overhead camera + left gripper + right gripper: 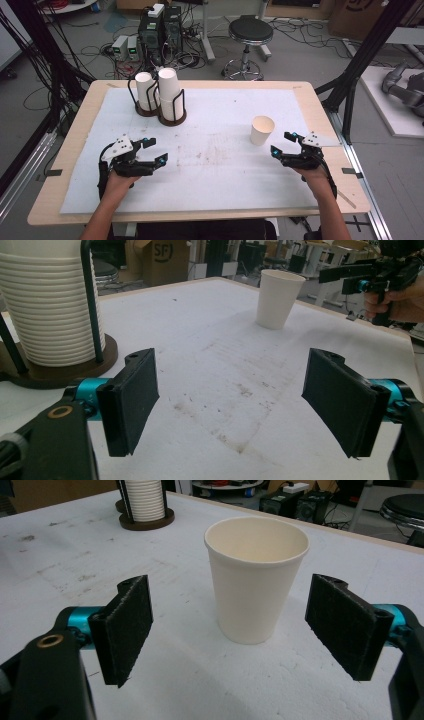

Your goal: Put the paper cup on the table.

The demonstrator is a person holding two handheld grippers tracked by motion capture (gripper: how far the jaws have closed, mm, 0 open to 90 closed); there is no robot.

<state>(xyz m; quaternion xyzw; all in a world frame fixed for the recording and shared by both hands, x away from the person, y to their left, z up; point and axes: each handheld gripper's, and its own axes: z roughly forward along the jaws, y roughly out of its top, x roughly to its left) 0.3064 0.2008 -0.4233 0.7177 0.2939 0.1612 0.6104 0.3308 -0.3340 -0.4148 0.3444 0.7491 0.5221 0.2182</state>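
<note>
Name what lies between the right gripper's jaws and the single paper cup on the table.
Nothing: in the right gripper view, only bare white table cover separates the open right gripper from the upright paper cup, which stands just ahead of the jaws, untouched.

The high view looks down from above the table [320, 107]; each gripper view sits low and close, looking across it. All three see the paper cup [262, 130] [279, 298] [255, 577].

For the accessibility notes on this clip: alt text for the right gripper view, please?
A white paper cup stands upright and empty on the white table cover, centred beyond the open black jaws of the right hand-held gripper, which do not touch it. A stack of cups in a dark holder stands farther back.
</note>
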